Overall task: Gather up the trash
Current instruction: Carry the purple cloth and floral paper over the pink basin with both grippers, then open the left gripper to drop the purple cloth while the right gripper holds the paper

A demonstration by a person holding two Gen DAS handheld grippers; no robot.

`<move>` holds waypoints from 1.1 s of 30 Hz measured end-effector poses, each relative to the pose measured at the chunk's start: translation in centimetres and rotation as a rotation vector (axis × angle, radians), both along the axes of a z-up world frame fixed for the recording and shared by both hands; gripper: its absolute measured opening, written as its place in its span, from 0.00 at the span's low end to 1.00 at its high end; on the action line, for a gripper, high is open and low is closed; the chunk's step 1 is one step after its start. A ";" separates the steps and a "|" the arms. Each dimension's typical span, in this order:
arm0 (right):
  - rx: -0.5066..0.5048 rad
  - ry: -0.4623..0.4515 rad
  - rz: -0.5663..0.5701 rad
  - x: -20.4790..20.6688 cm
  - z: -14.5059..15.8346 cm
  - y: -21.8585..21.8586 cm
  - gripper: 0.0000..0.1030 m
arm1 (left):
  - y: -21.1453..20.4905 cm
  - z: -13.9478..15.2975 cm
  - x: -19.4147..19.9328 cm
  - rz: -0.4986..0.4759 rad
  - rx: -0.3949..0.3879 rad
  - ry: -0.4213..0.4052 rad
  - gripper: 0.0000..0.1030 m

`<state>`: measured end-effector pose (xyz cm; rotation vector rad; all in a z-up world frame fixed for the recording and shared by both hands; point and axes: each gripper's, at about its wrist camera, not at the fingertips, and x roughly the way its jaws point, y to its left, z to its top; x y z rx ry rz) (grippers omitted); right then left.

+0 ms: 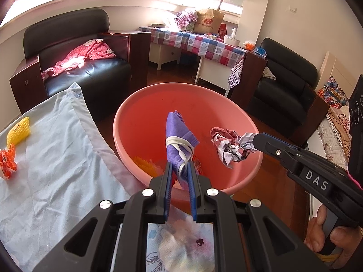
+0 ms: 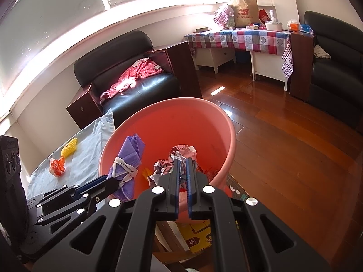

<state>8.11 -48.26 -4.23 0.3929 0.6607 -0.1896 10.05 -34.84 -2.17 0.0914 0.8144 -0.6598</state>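
A pink plastic basin [image 1: 140, 104] [image 2: 229, 136] stands beside the cloth-covered table. My left gripper [image 1: 180, 166] [image 2: 116, 182] is shut on a folded purple face mask [image 1: 175, 133] [image 2: 129, 156] and holds it over the basin. My right gripper [image 2: 182, 162] [image 1: 255, 139] is shut on a crumpled paper wad [image 1: 225, 146] [image 2: 181, 153], also over the basin. Some yellow and orange trash [image 1: 145, 164] lies at the basin's bottom. A yellow foam net [image 1: 19, 131] [image 2: 69, 147] and an orange wrapper [image 1: 8, 159] [image 2: 57, 166] lie on the light blue cloth [image 1: 56, 147] [image 2: 90, 140].
A black armchair [image 1: 86, 72] [image 2: 136, 86] with a red garment stands behind the basin. A checkered-cloth table [image 1: 204, 43] [image 2: 249, 38] with a paper bag is farther back. A second black armchair [image 1: 285, 86] stands at the right. Wooden floor [image 2: 283, 147] lies right of the basin.
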 end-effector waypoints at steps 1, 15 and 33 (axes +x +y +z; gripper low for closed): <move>0.001 0.001 0.000 0.0 0.0 0.0 0.05 | 0.0 -0.1 0.0 0.001 0.001 0.001 0.12; 0.002 0.007 0.003 0.1 -0.7 0.1 0.05 | -0.2 0.1 -0.5 -0.029 -0.009 -0.011 0.46; 0.018 0.007 -0.002 0.0 -1.4 -0.1 0.05 | 1.5 0.8 -0.9 0.014 -0.042 -0.007 0.50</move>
